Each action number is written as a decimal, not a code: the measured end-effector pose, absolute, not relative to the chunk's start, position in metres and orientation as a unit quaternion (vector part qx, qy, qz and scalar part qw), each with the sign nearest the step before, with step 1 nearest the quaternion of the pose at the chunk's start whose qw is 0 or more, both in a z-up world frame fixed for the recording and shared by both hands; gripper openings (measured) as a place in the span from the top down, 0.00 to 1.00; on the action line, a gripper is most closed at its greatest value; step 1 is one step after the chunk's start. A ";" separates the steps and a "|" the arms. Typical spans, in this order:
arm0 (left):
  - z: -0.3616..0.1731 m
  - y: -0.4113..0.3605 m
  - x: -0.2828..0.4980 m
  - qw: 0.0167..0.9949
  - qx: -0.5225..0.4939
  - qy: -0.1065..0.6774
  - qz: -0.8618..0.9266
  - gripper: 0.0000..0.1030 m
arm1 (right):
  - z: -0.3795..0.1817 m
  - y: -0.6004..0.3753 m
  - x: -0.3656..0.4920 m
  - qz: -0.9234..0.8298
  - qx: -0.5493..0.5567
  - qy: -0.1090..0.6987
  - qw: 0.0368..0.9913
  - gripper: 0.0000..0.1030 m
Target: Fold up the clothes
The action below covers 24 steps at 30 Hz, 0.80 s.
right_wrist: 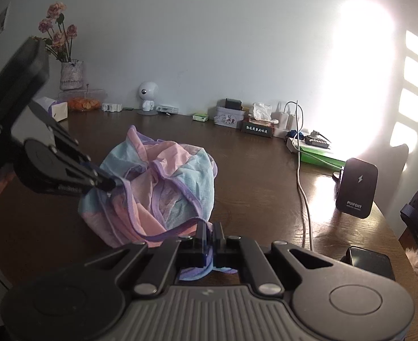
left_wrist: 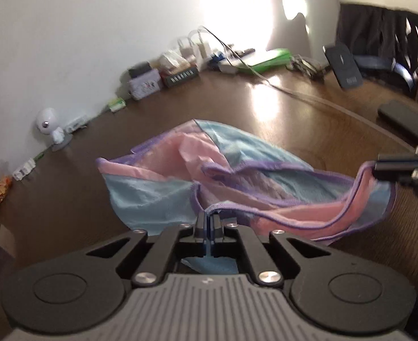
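Note:
A crumpled garment (left_wrist: 157, 190) in pink and light blue with purple trim lies bunched on the brown wooden table (left_wrist: 66, 199). My left gripper (left_wrist: 209, 218) is shut on its near purple hem, and blue cloth shows under the jaws. At the right edge of the left wrist view, my right gripper (left_wrist: 376, 167) pinches another stretch of the hem, lifted off the table. In the right wrist view the garment (right_wrist: 180, 176) sits mid-table, with my right gripper (right_wrist: 210, 227) shut on the purple edge and my left gripper (right_wrist: 115, 183) clamped on the garment's left side.
A black charging stand (right_wrist: 357, 190) and a white cable (right_wrist: 304, 193) are to the right on the table (right_wrist: 251, 184). A dark phone (right_wrist: 368, 258) lies at the near right. Boxes, a white robot figure (right_wrist: 148, 96), a tissue box (right_wrist: 57, 110) and a flower vase (right_wrist: 71, 75) line the wall.

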<state>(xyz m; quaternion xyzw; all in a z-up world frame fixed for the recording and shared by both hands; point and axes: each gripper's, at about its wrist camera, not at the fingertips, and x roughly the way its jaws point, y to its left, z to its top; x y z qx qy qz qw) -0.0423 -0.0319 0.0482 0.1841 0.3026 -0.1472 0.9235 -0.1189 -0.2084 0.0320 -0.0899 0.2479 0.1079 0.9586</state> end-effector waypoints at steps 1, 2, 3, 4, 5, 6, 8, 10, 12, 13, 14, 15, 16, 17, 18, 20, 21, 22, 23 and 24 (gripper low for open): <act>0.059 -0.025 -0.052 0.934 0.165 0.286 -0.135 0.98 | 0.030 -0.207 -0.119 0.107 -0.094 0.253 0.957 0.97; 0.066 -0.019 -0.062 0.942 0.149 0.275 -0.122 0.98 | 0.028 -0.205 -0.119 0.106 -0.098 0.259 0.955 0.97; 0.068 -0.015 -0.070 0.946 0.138 0.271 -0.115 0.98 | 0.026 -0.203 -0.119 0.105 -0.102 0.264 0.953 0.96; 0.071 -0.011 -0.078 0.950 0.126 0.266 -0.107 0.98 | 0.024 -0.200 -0.119 0.106 -0.109 0.268 0.951 0.94; 0.072 -0.007 -0.085 0.952 0.117 0.264 -0.100 0.98 | 0.020 -0.196 -0.120 0.109 -0.119 0.270 0.949 0.90; 0.070 -0.004 -0.090 0.953 0.113 0.264 -0.094 0.98 | 0.017 -0.192 -0.121 0.112 -0.130 0.272 0.947 0.86; 0.066 0.001 -0.098 0.955 0.108 0.264 -0.084 0.98 | 0.009 -0.181 -0.126 0.106 -0.163 0.273 0.942 0.84; 0.064 0.003 -0.105 0.955 0.108 0.263 -0.081 0.98 | 0.002 -0.171 -0.131 0.098 -0.191 0.271 0.938 0.84; 0.063 0.005 -0.112 0.956 0.109 0.262 -0.081 0.98 | 0.002 -0.166 -0.135 0.095 -0.202 0.266 0.938 0.84; 0.062 0.006 -0.115 0.956 0.110 0.261 -0.081 0.98 | 0.001 -0.164 -0.136 0.091 -0.204 0.265 0.938 0.84; 0.061 0.006 -0.119 0.956 0.109 0.261 -0.081 0.98 | 0.000 -0.162 -0.135 0.079 -0.212 0.261 0.938 0.84; 0.059 0.007 -0.122 0.955 0.107 0.263 -0.082 0.98 | -0.002 -0.158 -0.133 0.067 -0.225 0.254 0.938 0.84; 0.057 0.006 -0.125 0.955 0.110 0.263 -0.080 0.98 | -0.005 -0.155 -0.131 0.057 -0.238 0.251 0.936 0.85; 0.055 0.005 -0.127 0.955 0.116 0.261 -0.074 0.98 | -0.006 -0.153 -0.130 0.051 -0.249 0.251 0.934 0.87; 0.053 0.003 -0.130 0.956 0.123 0.259 -0.068 0.98 | -0.003 -0.151 -0.131 0.047 -0.255 0.251 0.933 0.94; 0.054 0.003 -0.138 0.958 0.125 0.250 -0.065 0.98 | 0.024 -0.154 -0.146 0.050 -0.247 0.227 0.941 0.96; 0.055 0.003 -0.140 0.959 0.119 0.248 -0.068 0.98 | 0.039 -0.158 -0.156 0.049 -0.238 0.205 0.948 0.96; 0.056 0.003 -0.141 0.959 0.115 0.248 -0.070 0.98 | 0.055 -0.162 -0.165 0.046 -0.227 0.178 0.956 0.96; 0.055 0.003 -0.140 0.959 0.113 0.249 -0.073 0.98 | 0.063 -0.165 -0.167 0.036 -0.227 0.166 0.959 0.95; 0.054 0.001 -0.140 0.959 0.113 0.249 -0.076 0.98 | 0.066 -0.167 -0.166 0.023 -0.233 0.160 0.959 0.95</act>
